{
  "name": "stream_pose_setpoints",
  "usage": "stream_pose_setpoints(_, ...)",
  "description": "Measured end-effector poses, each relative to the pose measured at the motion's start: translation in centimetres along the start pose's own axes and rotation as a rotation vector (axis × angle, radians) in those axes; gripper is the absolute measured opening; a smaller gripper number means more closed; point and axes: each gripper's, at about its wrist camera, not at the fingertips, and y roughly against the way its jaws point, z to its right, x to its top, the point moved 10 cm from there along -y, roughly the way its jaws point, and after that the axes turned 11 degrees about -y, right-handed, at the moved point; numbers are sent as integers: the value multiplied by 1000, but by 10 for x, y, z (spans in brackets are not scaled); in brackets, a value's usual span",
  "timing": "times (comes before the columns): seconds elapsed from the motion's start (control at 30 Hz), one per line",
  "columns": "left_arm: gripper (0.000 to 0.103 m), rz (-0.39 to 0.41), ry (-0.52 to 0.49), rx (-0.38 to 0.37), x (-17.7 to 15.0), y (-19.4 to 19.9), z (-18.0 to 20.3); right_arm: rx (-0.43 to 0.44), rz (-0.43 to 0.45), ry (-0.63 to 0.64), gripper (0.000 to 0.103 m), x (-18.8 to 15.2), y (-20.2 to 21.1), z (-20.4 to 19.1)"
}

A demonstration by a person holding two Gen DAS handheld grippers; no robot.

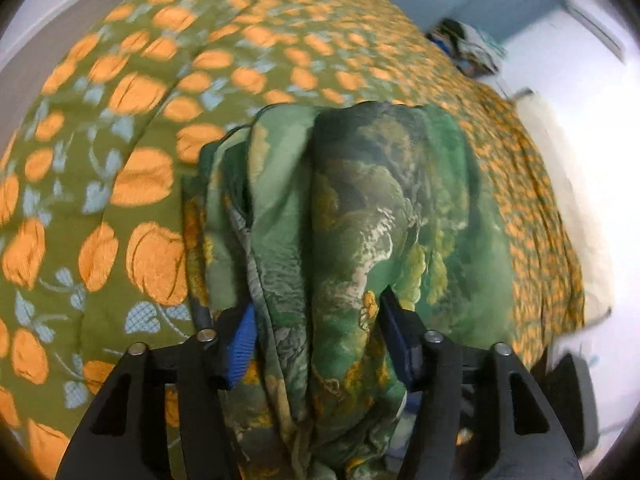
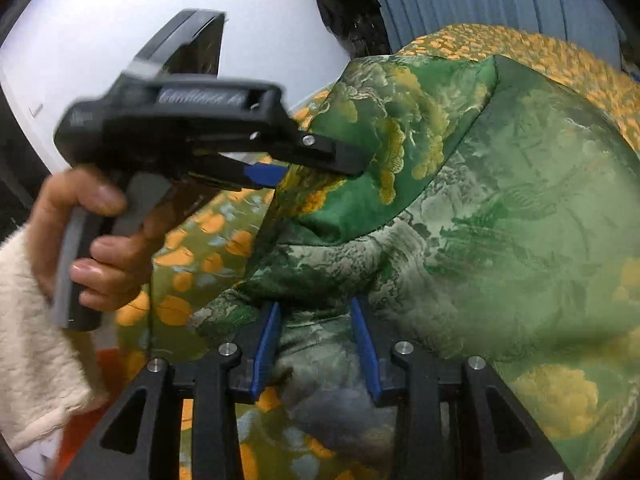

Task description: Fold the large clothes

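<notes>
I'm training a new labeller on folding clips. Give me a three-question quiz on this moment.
1. True or false: the green patterned garment lies on a bedspread with orange flowers.
2. Which grippers have cloth between their jaws? A) left only B) right only C) both
3. What colour is the sleeve on the hand that holds the left gripper?

Key: 1 true; 2 C; 3 cream white. The right gripper also has garment fabric between its jaws.

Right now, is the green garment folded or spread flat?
Folded over, not flat: the green garment shows a doubled flap, bunched between both grippers above the orange-flowered bedspread.
</notes>
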Motion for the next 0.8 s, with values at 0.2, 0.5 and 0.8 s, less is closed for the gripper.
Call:
stream_pose_setpoints(0.2, 55, 18, -19, 31, -6, -1, -1, 68, -53, -55, 36, 20, 30, -5)
stream_pose_setpoints(0.5, 55, 54, 20, -24, -16, -4, -7, -79, -16, -81, 40, 144, 40, 60)
stream_pose_setpoints(0.8, 51, 35, 14, 23, -20, -18, -16, -171, -193, -88, 38, 120, -103, 72)
